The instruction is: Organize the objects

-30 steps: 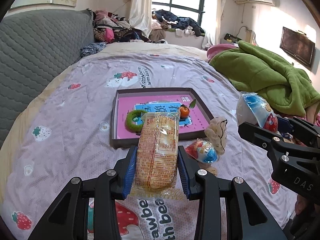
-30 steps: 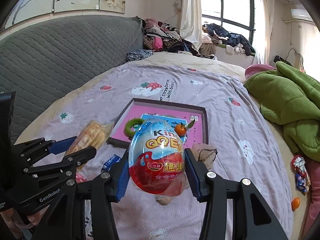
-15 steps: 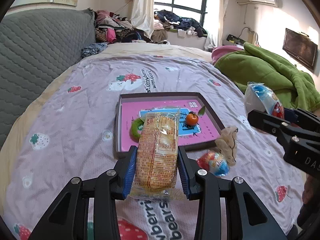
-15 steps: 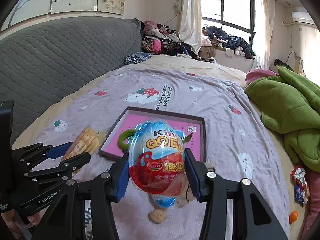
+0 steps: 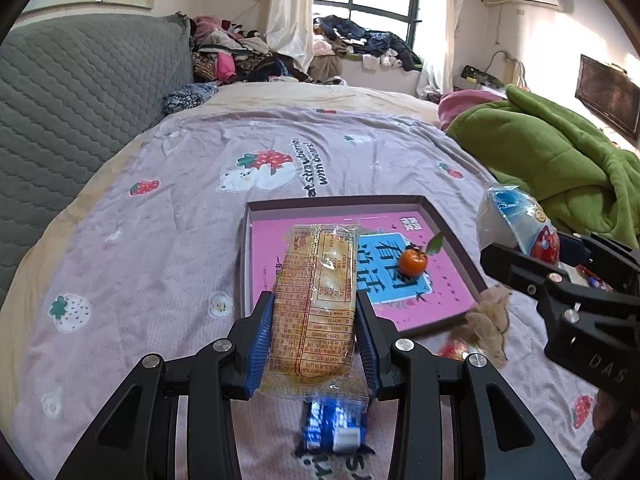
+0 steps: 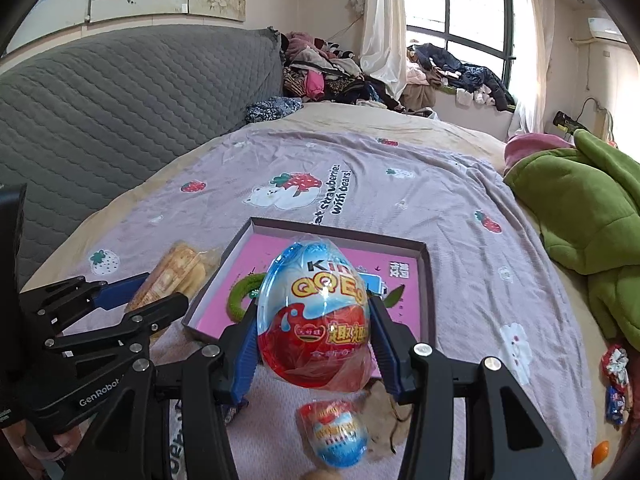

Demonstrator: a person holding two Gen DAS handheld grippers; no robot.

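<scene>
Left gripper (image 5: 314, 330), bottom centre of its view, is clamped on a clear-wrapped yellow biscuit pack (image 5: 316, 296) overhanging the near rim of the shallow dark-rimmed box with pink floor (image 5: 448, 228). Right gripper (image 6: 314, 344) is clamped, jaws about half apart, on a large blue-and-red plastic-wrapped egg (image 6: 316, 316) over the box's near edge. A small orange fruit (image 5: 413, 262) lies inside the box.

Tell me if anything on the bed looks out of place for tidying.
Yes. A smaller toy egg, a beige cloth scrap and a blue wrapped snack lie loose on the bedspread outside the tray, and more wrappers sit at the bed's right edge.
</scene>
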